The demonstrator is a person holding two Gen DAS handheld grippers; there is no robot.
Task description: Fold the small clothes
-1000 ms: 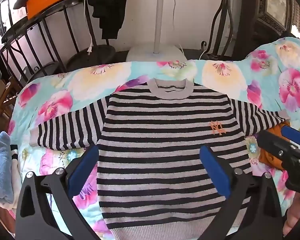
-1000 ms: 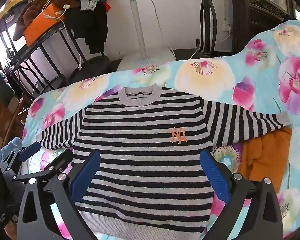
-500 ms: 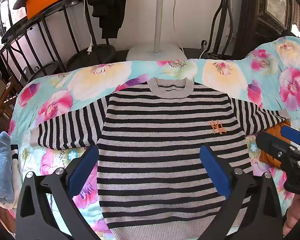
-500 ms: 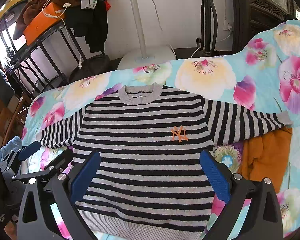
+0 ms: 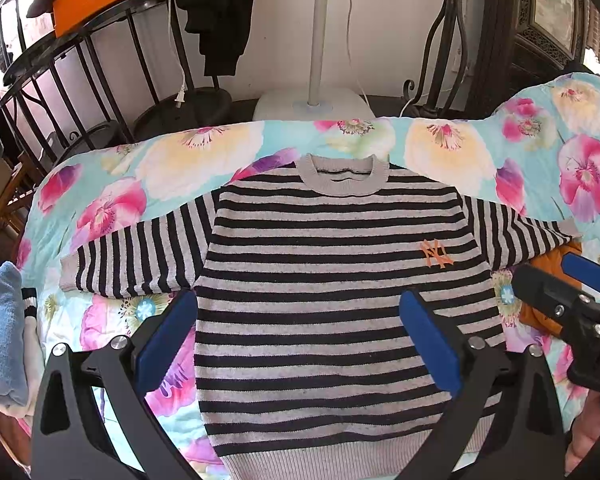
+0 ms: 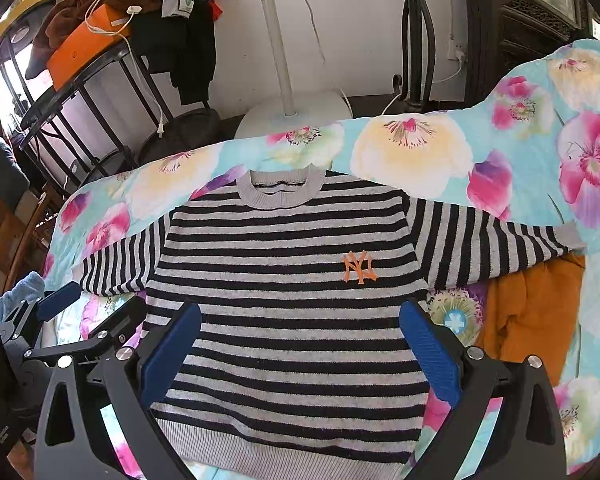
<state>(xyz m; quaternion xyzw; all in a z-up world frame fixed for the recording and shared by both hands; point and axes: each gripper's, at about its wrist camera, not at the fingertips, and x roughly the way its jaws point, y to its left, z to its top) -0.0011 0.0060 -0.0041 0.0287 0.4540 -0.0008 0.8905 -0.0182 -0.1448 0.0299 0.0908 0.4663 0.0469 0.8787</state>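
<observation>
Striped sweater [image 5: 332, 280] flat, face up, mid-bed on the floral sheet [image 5: 452, 148], sleeves spread. Left tool [image 5: 296, 336] and right tool [image 6: 300, 344] both wide, empty, hovering over the hem. Best next: pinch each cuff, fold sleeves inward evenly.

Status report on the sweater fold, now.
Both hand-held grippers, left and right, open, empty. Black-and-grey striped knit sweater flat, unfolded. Orange garment under one sleeve.

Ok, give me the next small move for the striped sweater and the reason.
Probably bring the left gripper to the left sleeve cuff to fold it inward. The striped sweater lies flat, face up, both sleeves spread, and both the left and right gripper are open and empty.
</observation>
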